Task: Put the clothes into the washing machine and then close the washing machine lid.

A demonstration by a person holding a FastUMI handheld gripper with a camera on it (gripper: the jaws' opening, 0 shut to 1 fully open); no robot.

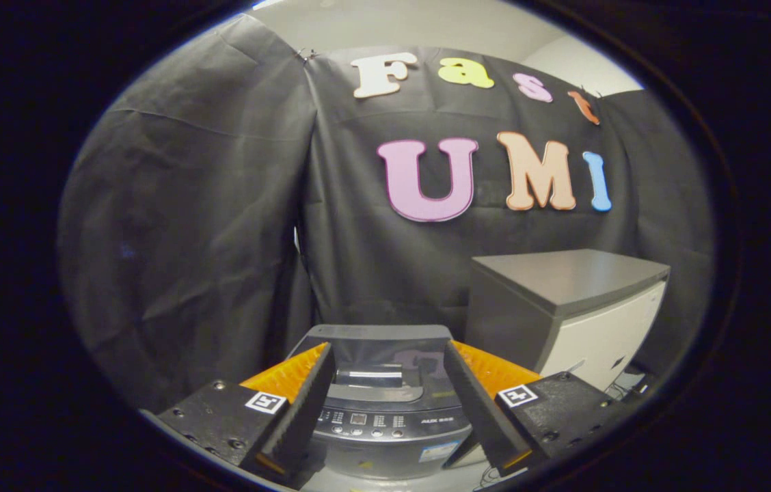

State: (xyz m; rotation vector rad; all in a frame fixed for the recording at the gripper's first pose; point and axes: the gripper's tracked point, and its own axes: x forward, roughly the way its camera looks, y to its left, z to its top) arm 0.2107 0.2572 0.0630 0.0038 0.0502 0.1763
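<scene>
Your gripper stands wide open, holding nothing. The washing machine sits between and beyond its fingers, lid down; clothes unseen. Confirm the load before acting.

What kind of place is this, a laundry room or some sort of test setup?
Likely a staged test booth, not a laundry room: a dark grey top-loading washing machine, seen between the gripper's open jaws, stands against draped black cloth walls, beside a grey-topped white cabinet.
</scene>
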